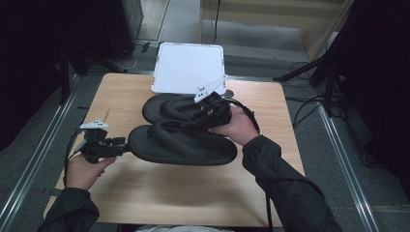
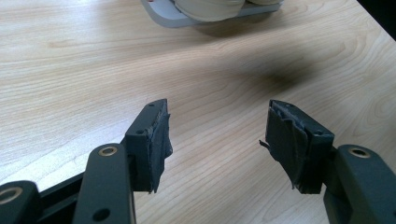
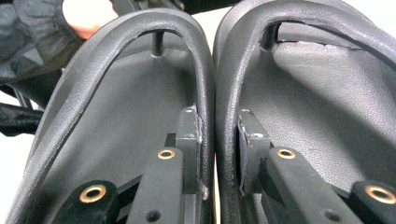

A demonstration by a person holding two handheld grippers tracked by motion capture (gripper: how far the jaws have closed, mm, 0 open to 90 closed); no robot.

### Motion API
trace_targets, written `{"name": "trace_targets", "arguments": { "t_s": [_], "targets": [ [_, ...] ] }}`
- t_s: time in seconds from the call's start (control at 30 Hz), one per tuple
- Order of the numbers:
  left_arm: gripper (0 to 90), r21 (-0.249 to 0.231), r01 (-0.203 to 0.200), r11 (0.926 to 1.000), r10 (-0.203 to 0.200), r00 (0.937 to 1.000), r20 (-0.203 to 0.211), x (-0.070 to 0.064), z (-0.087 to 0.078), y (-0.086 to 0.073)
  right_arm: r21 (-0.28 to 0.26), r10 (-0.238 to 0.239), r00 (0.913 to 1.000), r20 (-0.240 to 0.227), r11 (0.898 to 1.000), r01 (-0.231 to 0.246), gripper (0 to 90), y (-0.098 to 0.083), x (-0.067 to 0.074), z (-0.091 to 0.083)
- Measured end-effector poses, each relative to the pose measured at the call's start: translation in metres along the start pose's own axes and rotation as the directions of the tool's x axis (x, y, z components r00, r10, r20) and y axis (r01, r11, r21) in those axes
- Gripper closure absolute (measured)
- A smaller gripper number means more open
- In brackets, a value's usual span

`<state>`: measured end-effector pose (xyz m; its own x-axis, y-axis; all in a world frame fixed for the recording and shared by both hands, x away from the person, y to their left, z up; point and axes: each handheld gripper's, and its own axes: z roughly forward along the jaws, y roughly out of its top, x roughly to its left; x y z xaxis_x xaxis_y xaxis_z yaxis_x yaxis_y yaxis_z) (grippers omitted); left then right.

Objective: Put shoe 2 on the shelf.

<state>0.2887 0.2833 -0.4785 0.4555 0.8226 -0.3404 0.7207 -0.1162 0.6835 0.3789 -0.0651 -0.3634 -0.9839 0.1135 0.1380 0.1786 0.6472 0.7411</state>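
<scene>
— Two black flip-flops [image 1: 181,140] pinched together by the right tool [image 1: 212,113], one inner strap from each sandal squeezed side by side between the jaws. Held just above the tabletop [image 1: 193,193], soles roughly level, it seems.

— And the long axis?

— Running across the tabletop, left to right in the high view, toe ends toward the left hand [image 1: 84,169]. Clear in the right gripper view: both toe posts [image 3: 159,44] far ahead of the jaws, straps arching away.

— Left tool?

— Left tool [image 1: 118,144] just beside the near sandal's toe end, jaws standing apart on nothing, bare wood grain between the frayed pads [image 2: 161,140]. Touching the sole or just short, hard to tell.

— Materials?

— Moulded rubbery foam, matte, pebbled footbeds, smooth rounded straps. Soft enough to flex under a grip. Pale wood-grain tabletop, white square tray [image 1: 188,67] at the far edge, behind the pair.

— Next move?

— Probably toward that tray, straight beyond the pair, right hand [image 1: 237,126] nearer.
</scene>
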Motion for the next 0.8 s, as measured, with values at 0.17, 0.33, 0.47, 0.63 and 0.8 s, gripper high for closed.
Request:
{"name": "trace_targets", "arguments": {
  "t_s": [0.17,0.33,0.47,0.63,0.8],
  "targets": [
    [40.2,-0.001,-0.003,1.0,0.003,1.0,0.003,0.001,0.001,0.0,-0.008,0.005,0.9999,0.012,1.0,-0.004,75.8,0.014,-0.005,-0.004],
    [40.2,0.005,-0.003,1.0,0.003,1.0,0.004,0.001,0.003,0.001,-0.008,0.013,0.9996,0.025,1.0,-0.013,75.8,0.026,-0.012,-0.008],
    [40.2,0.005,-0.006,1.0,0.006,1.0,0.004,0.0,0.004,0.001,-0.014,0.057,0.9961,0.068,0.998,-0.056,75.9,0.034,-0.022,-0.01],
    [40.2,0.009,-0.004,1.0,0.004,1.0,0.008,0.001,0.005,0.001,-0.016,0.109,0.9848,0.136,0.994,-0.107,75.9,0.042,-0.035,-0.009],
    [40.2,0.011,0.001,0.9999,-0.001,1.0,0.008,0.002,0.006,0.001,-0.041,0.194,0.9608,0.198,0.981,-0.19,75.9,0.048,-0.055,-0.008]
  ]
}}
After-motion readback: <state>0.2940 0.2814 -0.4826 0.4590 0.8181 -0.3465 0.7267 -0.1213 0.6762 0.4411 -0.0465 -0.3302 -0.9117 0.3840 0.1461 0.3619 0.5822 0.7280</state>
